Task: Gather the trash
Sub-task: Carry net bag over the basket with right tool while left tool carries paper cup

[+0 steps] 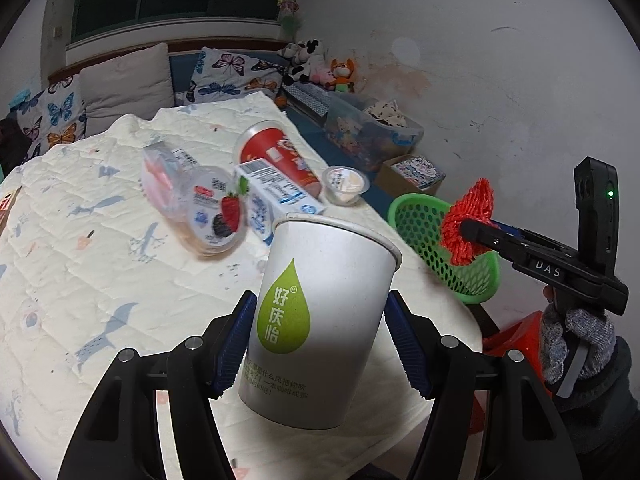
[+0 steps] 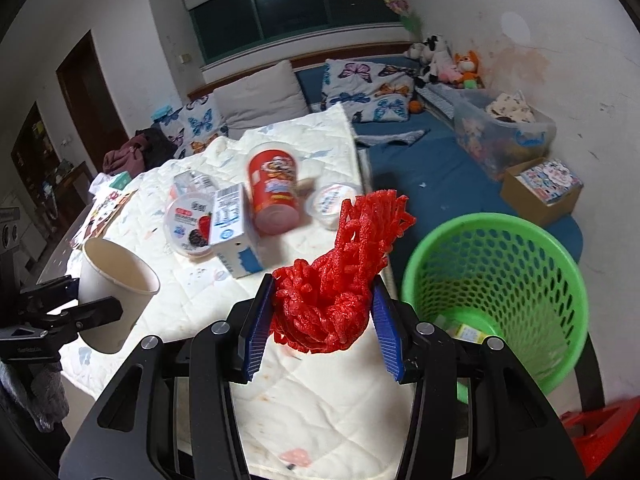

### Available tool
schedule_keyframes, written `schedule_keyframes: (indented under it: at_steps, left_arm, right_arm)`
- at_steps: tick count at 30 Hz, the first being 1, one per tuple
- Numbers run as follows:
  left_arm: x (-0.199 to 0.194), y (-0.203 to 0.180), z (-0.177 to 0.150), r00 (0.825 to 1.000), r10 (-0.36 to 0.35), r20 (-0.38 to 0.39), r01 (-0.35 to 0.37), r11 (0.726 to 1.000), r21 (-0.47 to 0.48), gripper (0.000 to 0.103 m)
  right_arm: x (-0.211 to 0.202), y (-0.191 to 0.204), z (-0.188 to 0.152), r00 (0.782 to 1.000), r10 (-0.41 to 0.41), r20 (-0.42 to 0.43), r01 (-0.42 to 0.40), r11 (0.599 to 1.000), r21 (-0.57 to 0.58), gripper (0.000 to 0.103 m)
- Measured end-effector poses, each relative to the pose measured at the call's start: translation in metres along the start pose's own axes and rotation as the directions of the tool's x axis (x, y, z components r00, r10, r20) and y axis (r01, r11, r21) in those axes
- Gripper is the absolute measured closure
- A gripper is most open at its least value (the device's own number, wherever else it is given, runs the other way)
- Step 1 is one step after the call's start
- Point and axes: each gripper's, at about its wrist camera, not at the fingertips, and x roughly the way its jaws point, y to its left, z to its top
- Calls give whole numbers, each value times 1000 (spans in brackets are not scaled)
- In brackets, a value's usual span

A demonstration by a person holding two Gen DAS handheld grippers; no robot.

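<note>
Left hand-held gripper (image 1: 320, 344) pinches one paper cup (image 1: 320, 320); right hand-held gripper (image 2: 324, 312) pinches one red foam net (image 2: 344, 268); one green basket (image 2: 560, 264) beside the worktop (image 2: 320, 392).

A white paper cup (image 1: 324, 320) with a green droplet logo was held upright, slightly tilted, above the quilt; a red foam net (image 2: 340, 276) hung bunched beside the green perforated bin (image 2: 496, 280); a yogurt tub (image 2: 190, 226), carton (image 2: 232, 228), red chip can (image 2: 272, 188) and small pudding cup (image 2: 332, 204) lay clustered on the quilt.
</note>
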Motion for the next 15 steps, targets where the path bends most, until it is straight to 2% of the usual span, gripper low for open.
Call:
schedule_keyframes:
  at_steps: [15]
  left_arm:
    - [33, -49, 17, 998, -50, -36, 52, 997, 64, 40]
  right_arm:
    - [-15, -71, -9, 990, -140, -4, 140, 987, 77, 55]
